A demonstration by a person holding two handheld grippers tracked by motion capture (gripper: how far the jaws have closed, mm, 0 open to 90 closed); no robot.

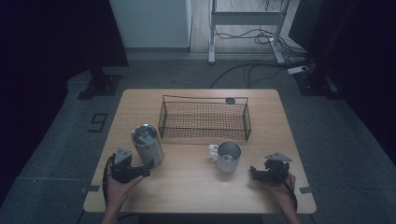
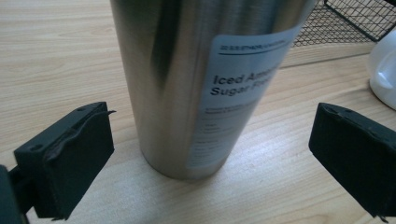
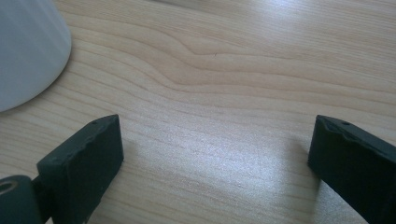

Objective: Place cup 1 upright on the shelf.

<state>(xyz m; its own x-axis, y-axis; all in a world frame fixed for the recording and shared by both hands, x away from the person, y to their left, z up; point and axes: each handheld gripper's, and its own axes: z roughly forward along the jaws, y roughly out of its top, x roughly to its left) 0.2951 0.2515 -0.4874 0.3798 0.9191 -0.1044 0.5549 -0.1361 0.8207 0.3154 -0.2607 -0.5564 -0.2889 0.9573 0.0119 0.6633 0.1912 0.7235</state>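
Observation:
A tall steel tumbler (image 1: 147, 144) with a white label stands upright on the wooden table (image 1: 196, 186), left of centre. My left gripper (image 1: 142, 169) is just in front of it. In the left gripper view the tumbler (image 2: 201, 84) stands between the two wide-apart jaws of the left gripper (image 2: 210, 140), with clear gaps on both sides. A white mug (image 1: 228, 156) with a metal-coloured inside stands right of centre. My right gripper (image 1: 254, 173) lies to the right of it, open. In the right gripper view the right gripper (image 3: 215, 149) has bare wood between its jaws and the mug (image 3: 28, 51) up at the left.
A black wire basket (image 1: 204, 100) sits at the back middle of the table, behind the tumbler and mug; its corner (image 2: 364, 18) and the mug (image 2: 383, 70) appear at the right of the left gripper view. A hand holds each gripper near the table's front edge.

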